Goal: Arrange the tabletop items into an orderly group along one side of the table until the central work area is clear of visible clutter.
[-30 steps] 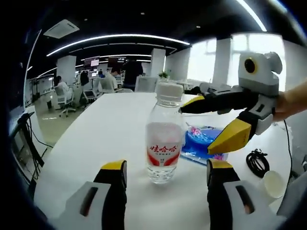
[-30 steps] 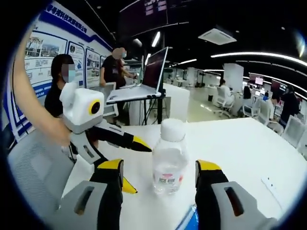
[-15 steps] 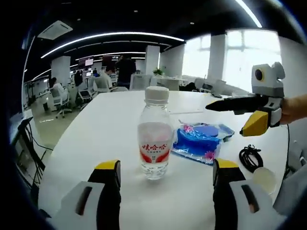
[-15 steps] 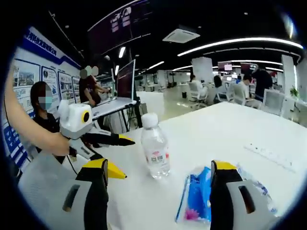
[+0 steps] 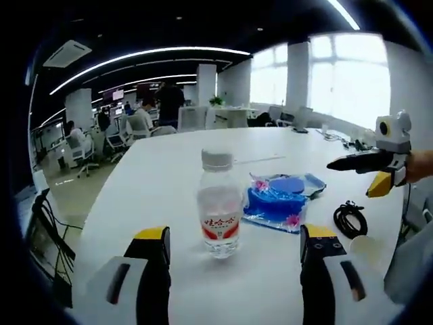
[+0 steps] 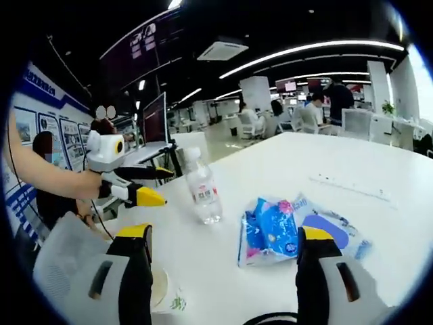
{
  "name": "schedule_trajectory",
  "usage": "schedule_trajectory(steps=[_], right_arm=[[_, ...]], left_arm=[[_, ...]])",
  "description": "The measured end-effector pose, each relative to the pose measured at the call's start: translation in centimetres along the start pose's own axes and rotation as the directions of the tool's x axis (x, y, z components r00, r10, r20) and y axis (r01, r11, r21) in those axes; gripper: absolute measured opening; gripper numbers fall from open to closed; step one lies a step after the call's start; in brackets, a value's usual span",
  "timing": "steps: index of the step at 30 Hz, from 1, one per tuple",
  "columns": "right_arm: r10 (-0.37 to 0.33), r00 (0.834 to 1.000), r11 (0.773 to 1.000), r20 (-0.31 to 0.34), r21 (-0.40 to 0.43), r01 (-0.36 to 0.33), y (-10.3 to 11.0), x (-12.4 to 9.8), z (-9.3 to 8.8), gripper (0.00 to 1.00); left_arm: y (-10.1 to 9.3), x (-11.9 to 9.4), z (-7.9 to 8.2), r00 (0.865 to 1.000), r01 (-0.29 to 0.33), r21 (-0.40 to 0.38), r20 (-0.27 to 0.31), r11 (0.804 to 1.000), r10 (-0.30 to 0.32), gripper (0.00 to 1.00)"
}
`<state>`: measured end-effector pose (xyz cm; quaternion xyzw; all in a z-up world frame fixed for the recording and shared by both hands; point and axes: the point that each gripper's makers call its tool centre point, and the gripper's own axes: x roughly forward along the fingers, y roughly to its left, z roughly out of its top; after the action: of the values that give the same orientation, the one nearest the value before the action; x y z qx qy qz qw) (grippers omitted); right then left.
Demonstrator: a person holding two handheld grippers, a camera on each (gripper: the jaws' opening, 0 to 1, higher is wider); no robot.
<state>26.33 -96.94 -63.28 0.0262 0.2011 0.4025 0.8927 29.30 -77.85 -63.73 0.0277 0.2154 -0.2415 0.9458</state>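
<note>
A clear water bottle [image 5: 220, 211] with a white cap and red label stands upright on the white table [image 5: 155, 176], a little beyond my open left gripper [image 5: 235, 234]. To its right lies a blue packet [image 5: 276, 202]. In the right gripper view, the bottle [image 6: 203, 195] stands left of the blue packet [image 6: 269, 229] and a clear pouch [image 6: 333, 230]. My right gripper [image 6: 224, 232] is open and holds nothing. The right gripper [image 5: 350, 179] hovers open at the table's right side. The left gripper [image 6: 166, 187] hangs open beside the bottle, not touching it.
A coiled black cable [image 5: 350, 219] and a paper cup [image 5: 366, 251] lie near the right edge. The paper cup [image 6: 166, 295] sits by my right gripper's left jaw. A thin white strip [image 6: 352, 188] lies farther across the table. A grey chair [image 6: 59, 261] and a laptop stand [image 6: 154, 127] are beyond the edge.
Both grippers have pulled back from the bottle, which stands where it was. The right gripper has withdrawn to the table's right side. The packets, cable and cup have come into view.
</note>
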Motion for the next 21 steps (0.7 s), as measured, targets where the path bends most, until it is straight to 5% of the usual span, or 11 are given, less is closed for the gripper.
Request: schedule_trajectory(steps=[21], right_arm=[[-0.082,0.996,0.997,0.024,-0.004,0.082,-2.3,-8.3,0.0,0.86]], left_arm=[[-1.4,-1.0,-0.8,0.997,0.040,0.039,-0.074,0.998,-0.037,0.72]])
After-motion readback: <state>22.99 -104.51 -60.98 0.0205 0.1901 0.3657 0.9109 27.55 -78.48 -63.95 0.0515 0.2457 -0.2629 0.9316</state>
